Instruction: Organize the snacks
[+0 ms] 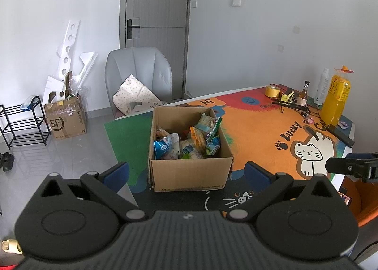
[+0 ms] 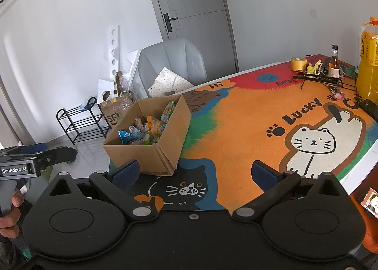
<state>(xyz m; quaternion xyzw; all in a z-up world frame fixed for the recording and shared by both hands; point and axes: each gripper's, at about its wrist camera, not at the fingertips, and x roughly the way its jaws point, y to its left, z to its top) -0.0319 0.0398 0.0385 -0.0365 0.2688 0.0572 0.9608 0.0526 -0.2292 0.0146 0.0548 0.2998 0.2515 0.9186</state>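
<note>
Left gripper (image 1: 186, 172) is held wide open, nothing gripped; the cardboard box (image 1: 189, 173) of snack packets (image 1: 189, 140) sits just ahead between its fingers. Right gripper (image 2: 193, 172) is also spread empty, box ahead-left on the cat-print mat (image 2: 248, 133).

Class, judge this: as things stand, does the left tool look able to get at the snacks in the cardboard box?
Probably yes. The left tool is open and faces the cardboard box, whose top is open above the snacks.

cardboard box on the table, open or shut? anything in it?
Open. The cardboard box has no flaps over its top, and snack packets are piled loosely inside, below the rim.
</note>
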